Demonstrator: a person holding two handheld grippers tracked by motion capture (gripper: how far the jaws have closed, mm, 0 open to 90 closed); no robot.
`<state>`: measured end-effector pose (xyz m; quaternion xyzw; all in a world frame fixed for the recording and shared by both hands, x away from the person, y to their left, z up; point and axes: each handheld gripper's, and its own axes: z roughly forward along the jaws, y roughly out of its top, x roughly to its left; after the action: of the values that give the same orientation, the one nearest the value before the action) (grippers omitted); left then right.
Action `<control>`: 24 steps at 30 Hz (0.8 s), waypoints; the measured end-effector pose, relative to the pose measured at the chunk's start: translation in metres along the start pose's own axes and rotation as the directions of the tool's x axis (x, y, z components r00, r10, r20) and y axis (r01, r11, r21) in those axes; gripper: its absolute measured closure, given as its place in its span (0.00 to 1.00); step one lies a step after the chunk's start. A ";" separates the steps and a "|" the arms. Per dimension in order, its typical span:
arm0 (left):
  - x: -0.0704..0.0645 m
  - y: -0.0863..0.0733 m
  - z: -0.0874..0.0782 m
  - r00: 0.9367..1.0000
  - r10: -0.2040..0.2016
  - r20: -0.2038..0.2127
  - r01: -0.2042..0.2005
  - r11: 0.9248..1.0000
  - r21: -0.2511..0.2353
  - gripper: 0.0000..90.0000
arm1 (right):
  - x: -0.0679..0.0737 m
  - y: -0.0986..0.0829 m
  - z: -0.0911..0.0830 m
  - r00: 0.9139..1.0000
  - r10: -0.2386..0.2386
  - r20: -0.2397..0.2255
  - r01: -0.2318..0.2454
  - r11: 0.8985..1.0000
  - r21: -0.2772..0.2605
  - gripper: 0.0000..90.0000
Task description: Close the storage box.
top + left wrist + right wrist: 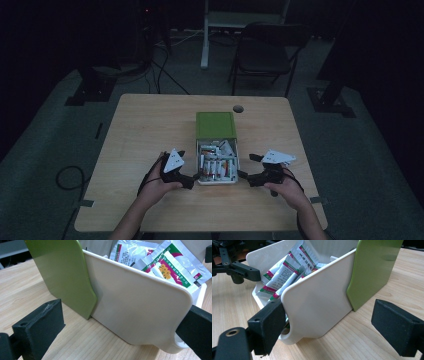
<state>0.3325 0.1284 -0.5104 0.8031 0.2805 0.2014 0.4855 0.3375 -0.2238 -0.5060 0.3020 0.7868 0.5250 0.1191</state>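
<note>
High view: both grippers, left (192,179) and right (244,176), jaws apart, flank the drawer (217,181); we'd push its front corners evenly into the green case (215,124)

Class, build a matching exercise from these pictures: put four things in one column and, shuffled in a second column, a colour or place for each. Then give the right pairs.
Things
1. drawer
2. sleeve of the box
3. sachets
4. folding chair

Colour or place
A. green
B. on the floor beyond the table
C. white, pulled out toward the person
D. lying inside the drawer

Pairs: 1-C, 2-A, 3-D, 4-B
</note>
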 end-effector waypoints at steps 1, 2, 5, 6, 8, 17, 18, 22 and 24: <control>0.000 0.000 0.000 1.000 0.001 0.000 -0.001 1.000 0.001 0.00 | 0.000 0.000 0.000 1.000 0.000 0.000 0.000 1.000 0.000 0.14; 0.001 0.001 0.001 1.000 0.001 0.000 -0.001 1.000 0.003 0.00 | 0.000 0.001 0.000 1.000 -0.004 0.001 0.004 1.000 0.001 0.13; 0.002 0.002 0.001 1.000 0.003 -0.004 -0.003 1.000 0.007 0.00 | -0.001 0.001 0.000 1.000 -0.004 0.005 0.004 1.000 0.003 0.14; 0.002 0.002 0.002 1.000 0.002 -0.005 -0.002 1.000 0.007 0.00 | -0.001 0.001 0.001 1.000 -0.004 0.005 0.004 1.000 0.003 0.14; 0.003 0.002 0.002 1.000 0.000 -0.005 0.000 1.000 0.010 0.00 | -0.002 0.001 0.001 1.000 -0.001 0.007 0.001 1.000 0.002 0.14; 0.007 0.000 0.006 0.999 -0.040 0.010 0.040 0.999 0.012 0.00 | -0.004 0.001 0.003 1.000 0.012 0.012 -0.012 1.000 0.000 0.13; 0.007 0.000 0.006 0.999 -0.042 0.010 0.042 0.999 0.012 0.00 | -0.005 0.001 0.003 1.000 0.013 0.012 -0.013 1.000 0.000 0.13; 0.009 0.001 0.007 0.999 -0.047 0.009 0.047 0.999 0.014 0.00 | -0.006 0.001 0.004 1.000 0.017 0.016 -0.017 1.000 0.003 0.13; 0.010 0.000 0.008 0.998 -0.056 0.011 0.056 0.998 0.014 0.00 | -0.006 0.002 0.004 1.000 0.014 0.022 -0.014 1.000 0.004 0.13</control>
<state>0.3447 0.1292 -0.5130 0.7995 0.3016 0.1810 0.4869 0.3456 -0.2237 -0.5068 0.3133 0.7845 0.5207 0.1233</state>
